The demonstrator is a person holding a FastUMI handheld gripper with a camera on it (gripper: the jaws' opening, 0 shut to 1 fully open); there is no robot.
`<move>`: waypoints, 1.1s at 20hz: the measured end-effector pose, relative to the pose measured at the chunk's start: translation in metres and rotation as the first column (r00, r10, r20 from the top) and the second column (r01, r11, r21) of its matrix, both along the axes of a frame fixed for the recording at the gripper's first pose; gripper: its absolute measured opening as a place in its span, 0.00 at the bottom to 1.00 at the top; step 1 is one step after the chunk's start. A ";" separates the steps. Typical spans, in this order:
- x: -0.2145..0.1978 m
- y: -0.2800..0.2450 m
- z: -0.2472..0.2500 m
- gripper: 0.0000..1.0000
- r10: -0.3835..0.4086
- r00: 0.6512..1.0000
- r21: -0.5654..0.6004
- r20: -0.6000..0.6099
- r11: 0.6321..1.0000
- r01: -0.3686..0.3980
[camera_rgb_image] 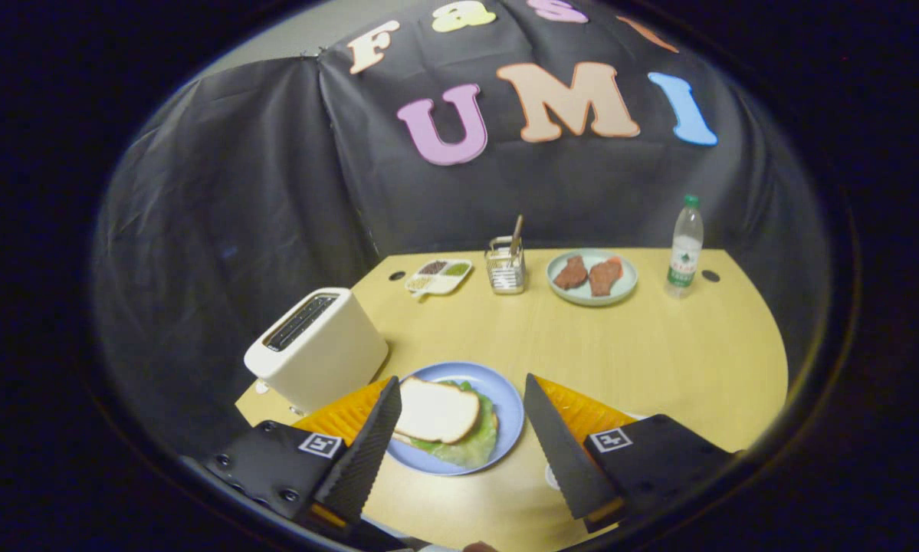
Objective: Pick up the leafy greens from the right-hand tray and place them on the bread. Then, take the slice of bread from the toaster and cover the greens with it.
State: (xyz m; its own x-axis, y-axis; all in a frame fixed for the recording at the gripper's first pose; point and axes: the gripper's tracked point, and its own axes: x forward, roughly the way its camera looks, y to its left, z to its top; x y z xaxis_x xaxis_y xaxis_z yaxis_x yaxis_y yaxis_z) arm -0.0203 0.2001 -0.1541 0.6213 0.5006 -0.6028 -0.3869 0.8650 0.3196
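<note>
So, gripper (459, 433) hanging wide open above the table (658, 353), fingers empty. Between them: blue plate (509, 402) with a white bread slice (436, 412) on top of the ruffled leafy greens (470, 448), green edges poking out. Toaster (317, 345) just beside, slots looking dark.

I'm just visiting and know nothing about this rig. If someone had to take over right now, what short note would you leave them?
Gripper: open, holding nothing, raised above the table, fingers either side of the blue plate.
On the plate: a slice of bread lies on top of the leafy greens, which stick out beneath it.
Toaster: beside the plate; no bread sticks up from its slot.
Done: greens look placed and covered.
Left: apparently nothing; check that the top slice sits squarely.
</note>
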 end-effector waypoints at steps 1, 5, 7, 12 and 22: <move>0.004 -0.007 0.013 1.00 -0.015 0.998 -0.008 0.053 1.000 0.016; 0.013 -0.043 0.058 1.00 -0.093 0.969 -0.036 0.229 0.994 0.104; 0.014 -0.056 0.074 1.00 -0.122 0.948 -0.042 0.293 0.989 0.140; 0.003 -0.087 0.102 1.00 -0.187 0.882 -0.030 0.432 0.975 0.221; 0.009 -0.136 0.135 1.00 -0.294 0.798 -0.012 0.525 0.936 0.353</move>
